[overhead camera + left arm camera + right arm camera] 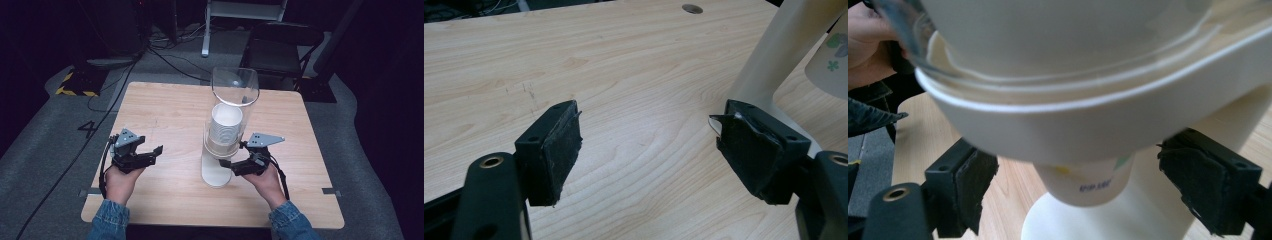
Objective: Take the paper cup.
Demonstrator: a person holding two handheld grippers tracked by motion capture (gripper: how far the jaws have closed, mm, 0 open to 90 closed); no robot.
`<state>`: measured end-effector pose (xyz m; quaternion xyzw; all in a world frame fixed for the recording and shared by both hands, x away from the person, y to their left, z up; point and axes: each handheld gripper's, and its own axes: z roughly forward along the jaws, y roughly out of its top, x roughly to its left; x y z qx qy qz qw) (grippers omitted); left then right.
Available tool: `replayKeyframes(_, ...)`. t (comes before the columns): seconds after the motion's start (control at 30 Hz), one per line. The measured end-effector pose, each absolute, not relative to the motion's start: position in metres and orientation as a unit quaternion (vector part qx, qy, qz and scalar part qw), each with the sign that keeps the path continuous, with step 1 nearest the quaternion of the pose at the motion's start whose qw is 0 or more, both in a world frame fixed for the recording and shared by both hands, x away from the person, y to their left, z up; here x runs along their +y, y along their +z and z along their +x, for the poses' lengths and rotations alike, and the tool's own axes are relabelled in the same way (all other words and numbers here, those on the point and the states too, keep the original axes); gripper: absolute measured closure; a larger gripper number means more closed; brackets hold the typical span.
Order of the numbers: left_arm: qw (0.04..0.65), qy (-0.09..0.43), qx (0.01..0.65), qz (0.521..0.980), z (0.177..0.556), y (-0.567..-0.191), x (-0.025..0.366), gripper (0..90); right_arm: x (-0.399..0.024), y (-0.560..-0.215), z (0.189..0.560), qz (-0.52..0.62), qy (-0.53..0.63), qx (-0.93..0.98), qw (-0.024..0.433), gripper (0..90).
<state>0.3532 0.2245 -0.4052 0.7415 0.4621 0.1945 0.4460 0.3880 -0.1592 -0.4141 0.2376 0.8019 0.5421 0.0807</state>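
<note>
**Cup dispenser stood between two open grippers**

While the cup dispenser [222,145] stood upright near the middle of the wooden table [165,115], both grippers sat at its near side, one on each flank. The left gripper [150,151] rested well to the left of the dispenser, its jaws spread and holding nothing. The right gripper [231,165] lay just beside the dispenser's base, its jaws likewise released and pointing toward the white column. A stack of paper cups [226,126] filled the clear tube [235,87] above the cream collar.

Beyond the dispenser, off the table's far edge, a dark folding chair [280,47] and loose black cables [170,60] lay on the grey floor, and yellow-black hazard tape [70,85] showed far to its left.

The right gripper view showed what the high view could not: the lowest cup [1088,182] hanging below the collar [1088,125], with small print on its side, framed between the two open pads [973,187]. The collar blocked the upper part of that view. The left gripper view showed the dispenser's slanted white stem [774,55] at the right, a cup with green flower marks [834,60] beside it, and a round hole [692,8] in the tabletop farther off.
</note>
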Motion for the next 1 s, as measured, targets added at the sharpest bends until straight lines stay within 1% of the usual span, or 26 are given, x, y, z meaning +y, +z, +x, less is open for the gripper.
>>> replayKeyframes(0.37,0.445,0.192,0.466,0.740,0.354,-0.408,0.225,25.0,-0.145,-0.421,0.393,0.228,0.560,0.791,0.096,16.9)
replayKeyframes(0.47,0.442,0.192,0.467,0.741,0.354,-0.409,0.225,25.0,-0.142,-0.423,0.395,0.227,0.570,0.784,0.096,21.0)
replayKeyframes(0.5,0.442,0.192,0.467,0.741,0.354,-0.409,0.225,25.0,-0.142,-0.423,0.395,0.227,0.570,0.784,0.096,21.0)
replayKeyframes(0.53,0.442,0.191,0.467,0.741,0.354,-0.410,0.225,25.0,-0.141,-0.422,0.394,0.226,0.572,0.782,0.100,26.4)
replayKeyframes(0.57,0.441,0.190,0.467,0.743,0.354,-0.410,0.225,25.0,-0.141,-0.422,0.393,0.228,0.573,0.780,0.106,27.5)
replayKeyframes(0.77,0.440,0.188,0.468,0.742,0.355,-0.411,0.225,24.9,-0.141,-0.423,0.392,0.226,0.570,0.781,0.116,30.4)
replayKeyframes(1.0,0.441,0.189,0.468,0.742,0.354,-0.411,0.226,25.0,-0.141,-0.425,0.391,0.222,0.570,0.781,0.122,31.7)
